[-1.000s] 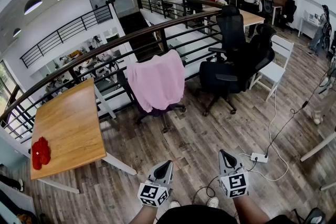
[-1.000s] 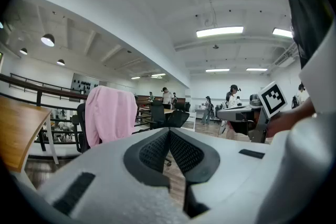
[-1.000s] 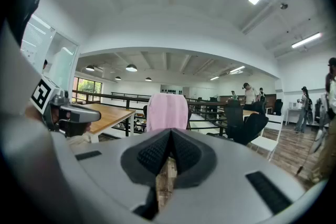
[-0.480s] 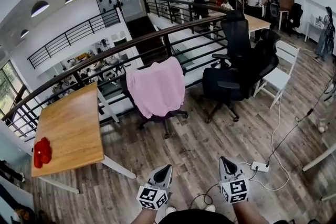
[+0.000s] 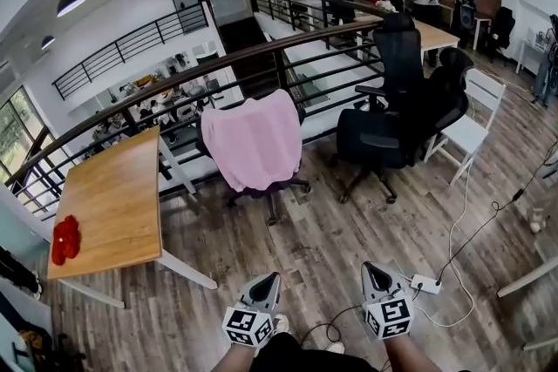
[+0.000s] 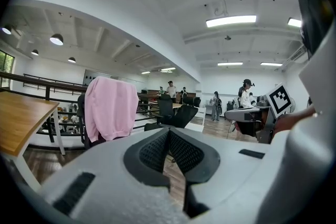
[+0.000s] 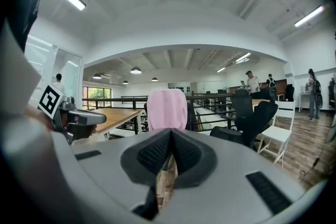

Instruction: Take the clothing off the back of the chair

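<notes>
Left tongs and right tongs have neared the pink garment, well ahead; both closed, empty.

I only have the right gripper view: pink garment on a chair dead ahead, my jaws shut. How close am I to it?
Observer: Well short. In the head view, a stretch of bare wood floor lies between you and the pink garment draped over the back of the chair.
Operator: What is the left gripper doing?
Observer: The left gripper is shut too, with nothing between its jaws.
Operator: Anything on the floor to mind?
Observer: A white power strip lies on the floor just right of the right gripper.
</notes>
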A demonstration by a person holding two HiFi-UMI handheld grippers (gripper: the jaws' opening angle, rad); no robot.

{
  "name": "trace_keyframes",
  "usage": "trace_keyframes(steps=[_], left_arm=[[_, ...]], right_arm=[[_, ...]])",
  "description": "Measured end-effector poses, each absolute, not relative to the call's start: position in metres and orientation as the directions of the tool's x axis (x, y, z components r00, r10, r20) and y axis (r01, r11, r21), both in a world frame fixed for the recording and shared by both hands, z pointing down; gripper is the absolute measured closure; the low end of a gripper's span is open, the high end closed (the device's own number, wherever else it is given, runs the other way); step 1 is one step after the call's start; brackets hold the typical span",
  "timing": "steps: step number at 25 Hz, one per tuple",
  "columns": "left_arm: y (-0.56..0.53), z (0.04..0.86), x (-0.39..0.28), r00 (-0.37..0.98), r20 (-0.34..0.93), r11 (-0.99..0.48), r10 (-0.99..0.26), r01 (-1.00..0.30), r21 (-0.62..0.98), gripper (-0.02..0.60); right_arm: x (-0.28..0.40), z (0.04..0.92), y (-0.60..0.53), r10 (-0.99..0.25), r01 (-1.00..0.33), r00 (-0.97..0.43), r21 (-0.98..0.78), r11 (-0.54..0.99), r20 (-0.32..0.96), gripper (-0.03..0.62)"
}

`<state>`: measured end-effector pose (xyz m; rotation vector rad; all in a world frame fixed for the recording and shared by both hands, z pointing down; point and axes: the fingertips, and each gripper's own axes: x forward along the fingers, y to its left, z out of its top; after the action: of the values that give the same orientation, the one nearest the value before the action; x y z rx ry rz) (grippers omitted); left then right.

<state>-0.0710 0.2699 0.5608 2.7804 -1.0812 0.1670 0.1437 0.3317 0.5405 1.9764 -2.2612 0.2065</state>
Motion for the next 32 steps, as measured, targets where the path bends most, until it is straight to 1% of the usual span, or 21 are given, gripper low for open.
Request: trace_keyframes(steps=[8,13,15,19,26,32], left_arm=[[0.206,0.568,-0.064,0.708,0.152,-0.701,-0.689,-0.705,0.106,0.565],[0.132,0.565,-0.066,0.7,0.144,-0.691,-0.7,-0.714,0.114,0.565],[0.102,0.558,-0.069,0.707,0.143,-0.699,-0.692,-0.707,0.111,0.565],[0.044,0.548,-0.087,0.707,0.139,-0.698,-0.694,-0.707,0.113,0.565],[-0.06,0.53,-0.12,0.697,0.123,-0.701,-0.707,-0.713,0.014,0.565],[-0.122,0.526,-0.15,0.675,0.113,-0.675,-0.729,-0.736,0.051,0.565]], right_arm=[[0.16,0.536,0.268,-0.977,-0.989,-0.146,-0.004,0.147,0.153,0.591],[0.159,0.531,0.194,-0.974,-0.988,-0.155,-0.012,0.155,0.162,0.591],[0.148,0.525,0.16,-0.972,-0.986,-0.166,-0.025,0.165,0.166,0.591],[0.119,0.513,0.095,-0.965,-0.981,-0.194,-0.012,0.195,0.179,0.591],[0.102,0.5,-0.008,-0.968,-0.98,-0.19,0.031,0.197,0.164,0.591],[0.093,0.493,-0.07,-0.969,-0.981,-0.182,0.042,0.191,0.169,0.591]])
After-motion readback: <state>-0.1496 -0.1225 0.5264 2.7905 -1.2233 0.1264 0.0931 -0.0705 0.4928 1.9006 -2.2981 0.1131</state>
